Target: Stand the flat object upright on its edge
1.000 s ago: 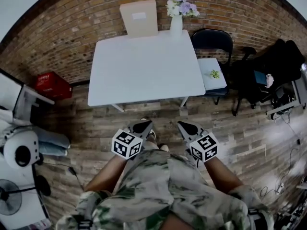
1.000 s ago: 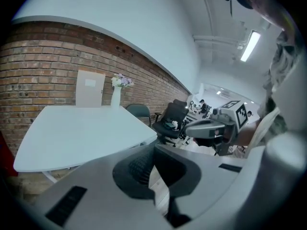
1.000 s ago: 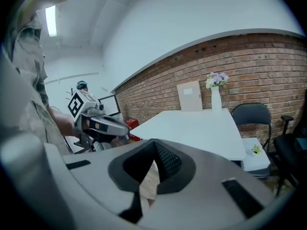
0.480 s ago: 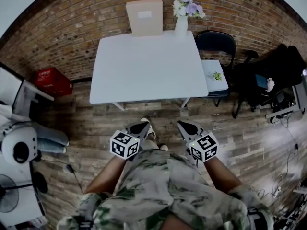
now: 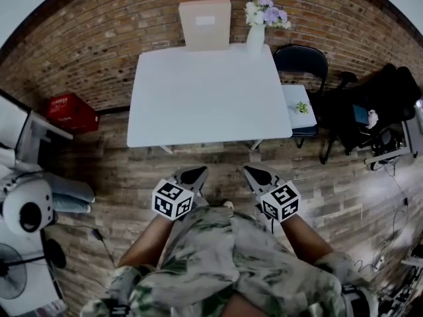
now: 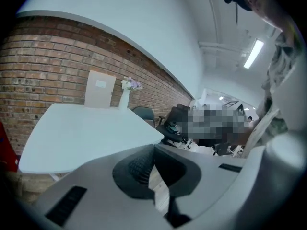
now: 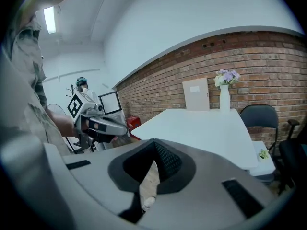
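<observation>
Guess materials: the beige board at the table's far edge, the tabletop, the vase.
Beige board: probably cardboard or thin fibreboard; matte, uniform tan face with a pale label. Tabletop: smooth white laminate or plastic; even surface with no grain showing. Vase: plain white, likely ceramic or plastic; too small to tell which.

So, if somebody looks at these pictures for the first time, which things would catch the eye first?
The large bare white table fills the middle of the head view. At its far edge, before the brick wall, a beige flat panel stands upright, with a vase of flowers at the far right corner. Nearer, the left gripper and right gripper hang shut and empty over the wooden floor, short of the table.
</observation>
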